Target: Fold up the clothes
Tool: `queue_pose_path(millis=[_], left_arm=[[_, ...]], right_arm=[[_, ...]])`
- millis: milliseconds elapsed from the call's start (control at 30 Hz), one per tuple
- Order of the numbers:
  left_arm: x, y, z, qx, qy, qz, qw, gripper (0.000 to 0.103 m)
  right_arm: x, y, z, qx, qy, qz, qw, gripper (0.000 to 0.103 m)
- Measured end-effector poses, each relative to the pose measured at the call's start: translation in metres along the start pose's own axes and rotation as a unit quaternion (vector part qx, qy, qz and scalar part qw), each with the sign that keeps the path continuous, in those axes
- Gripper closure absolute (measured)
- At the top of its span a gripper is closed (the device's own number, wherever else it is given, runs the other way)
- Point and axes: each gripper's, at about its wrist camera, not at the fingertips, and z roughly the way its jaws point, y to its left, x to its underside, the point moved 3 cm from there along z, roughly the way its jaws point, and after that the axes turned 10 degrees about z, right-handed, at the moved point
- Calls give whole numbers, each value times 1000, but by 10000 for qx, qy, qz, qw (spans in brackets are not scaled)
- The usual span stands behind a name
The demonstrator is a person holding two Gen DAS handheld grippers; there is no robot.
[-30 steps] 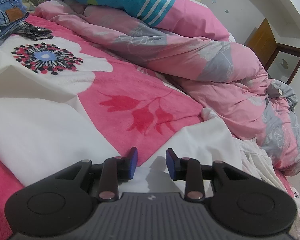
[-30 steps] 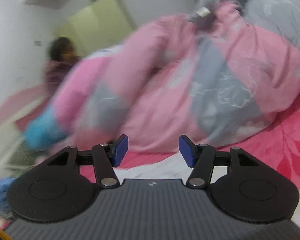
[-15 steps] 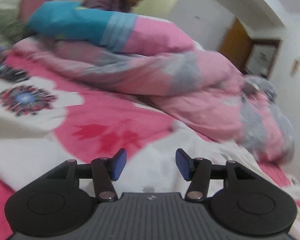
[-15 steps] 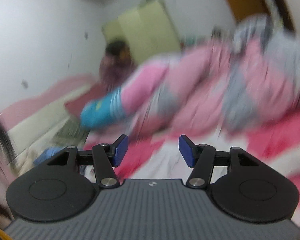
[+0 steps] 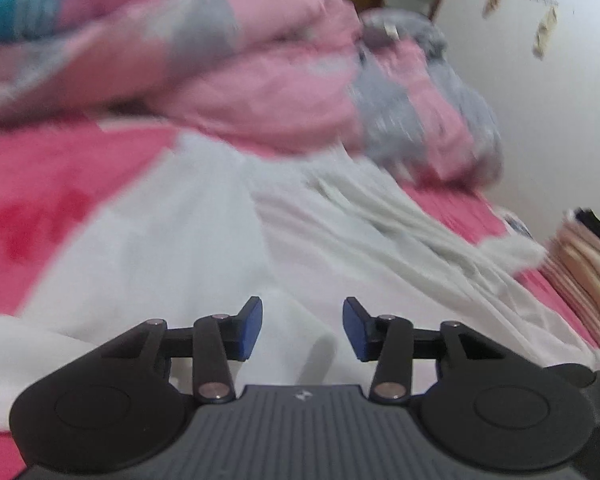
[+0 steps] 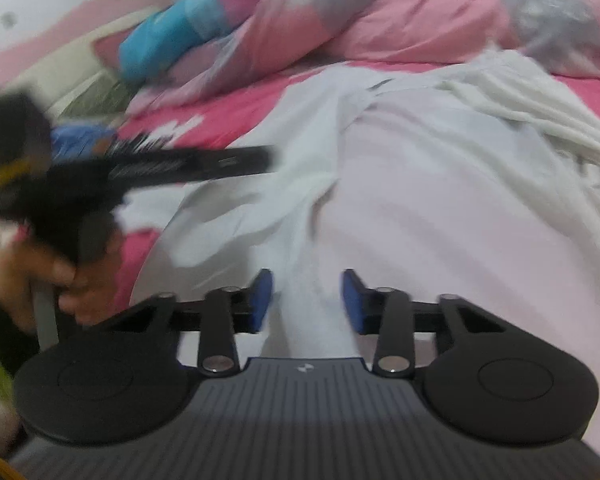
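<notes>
Lengthwise between right tool (image 6: 306, 304): white garment (image 6: 440, 216)

Rumpled pink-grey duvet (image 5: 260, 80) beside blue pillow (image 6: 160, 40)

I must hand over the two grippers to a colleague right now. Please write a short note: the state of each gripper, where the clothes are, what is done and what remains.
Left gripper: jaws closing, nothing between the pads; it hovers over the white garment.
Right gripper: jaws closing around a raised ridge of the white garment; the pads do not press it yet.
Garment: spread out and wrinkled on the pink bedspread, in front of the bunched pink and grey duvet. A folded stack lies at the right edge.
Done: no fold visible on this garment.
Left: grip, smooth out, fold.
</notes>
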Motion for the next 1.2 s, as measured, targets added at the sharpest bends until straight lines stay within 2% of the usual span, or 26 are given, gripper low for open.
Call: queue_pose_path(millis=[100,233,333,433,467,567,667,733,767,867,933,1000,1100,1200], left_arm=[[2,-3,12,87,203,-16,9998,56],[10,-1,21,119,425,-110,9990,60],[15,4,21,93,444,-227,9987,70],[18,11,20,-2,388,-400,9984,90],[19,14,19,-7,347,-494,9982,98],[24,24,14,38,198,-865,9960,100],[34,46,11,499,-66,-1802,9823,100],[44,60,12,793,-206,-2413,9670,100],[48,65,14,852,-221,-2575,9623,100],[53,68,15,921,-332,-2615,9602,100],[53,67,15,901,-383,-2570,9614,100],[54,66,16,870,-429,-2541,9623,99],[54,64,16,802,-483,-2393,9664,98],[53,60,17,687,-482,-2189,9721,98]], right_arm=[[11,14,0,56,-56,-581,9983,89],[23,34,4,303,-180,-1414,9893,90],[30,45,8,442,-202,-1911,9804,90],[34,51,12,582,-248,-2215,9731,90],[35,53,13,633,-265,-2318,9704,90],[38,58,15,746,-305,-2543,9638,90],[36,55,13,796,-311,-2484,9649,85],[30,49,7,734,-316,-2238,9713,76],[25,45,3,667,-320,-2075,9754,75],[-5,19,-13,147,-226,-1118,9934,72],[-29,-4,-18,-270,-89,-271,9992,72],[-52,-26,-16,-617,79,558,9965,72],[-84,-51,7,-1049,323,1563,9816,72],[-110,-61,45,-1025,467,1953,9742,72]])
